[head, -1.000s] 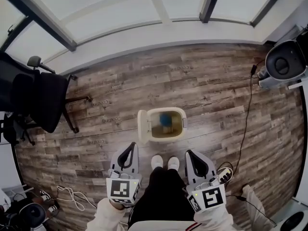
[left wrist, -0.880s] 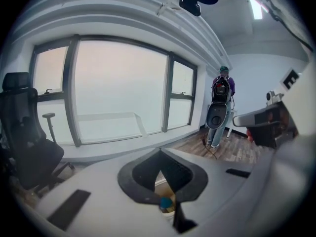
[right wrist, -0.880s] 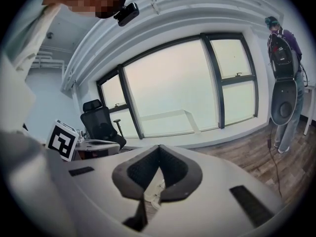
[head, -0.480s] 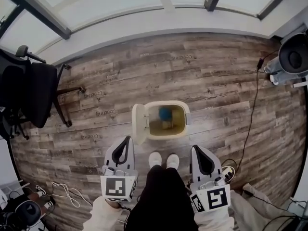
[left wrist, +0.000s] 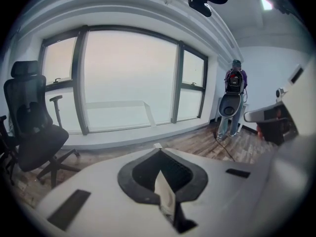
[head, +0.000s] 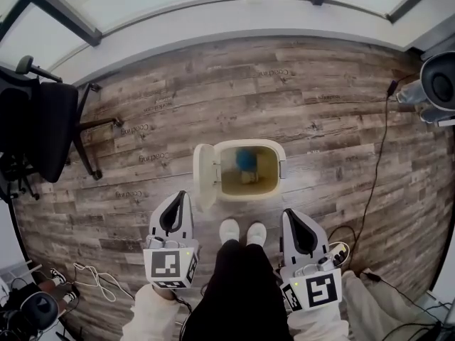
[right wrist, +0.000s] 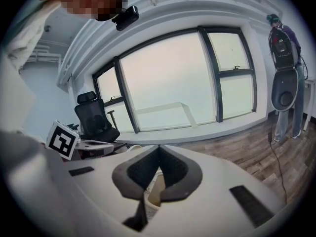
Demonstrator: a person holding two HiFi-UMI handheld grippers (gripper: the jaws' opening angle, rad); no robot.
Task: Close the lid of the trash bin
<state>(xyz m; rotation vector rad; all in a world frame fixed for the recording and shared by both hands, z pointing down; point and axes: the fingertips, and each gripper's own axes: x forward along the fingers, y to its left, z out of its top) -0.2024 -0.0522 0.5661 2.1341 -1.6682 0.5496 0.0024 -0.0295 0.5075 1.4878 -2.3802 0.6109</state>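
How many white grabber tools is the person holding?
2. The white left gripper is near the open lid of the cream trash bin; the white right gripper is right of the person's white shoes. None looks hidden.

Floor planks [head: 135, 128]: a short printed word repeats on several left and far boards, too blurred to read. Cube [head: 170, 266] on left gripper [head: 179, 197] and cube [head: 318, 290] on right gripper [head: 286, 213]: black-and-white square markers, no letters or numbers.

Soft daylight from windows [left wrist: 128, 78] (blown out); fisheye warp, dark vignette at edges.
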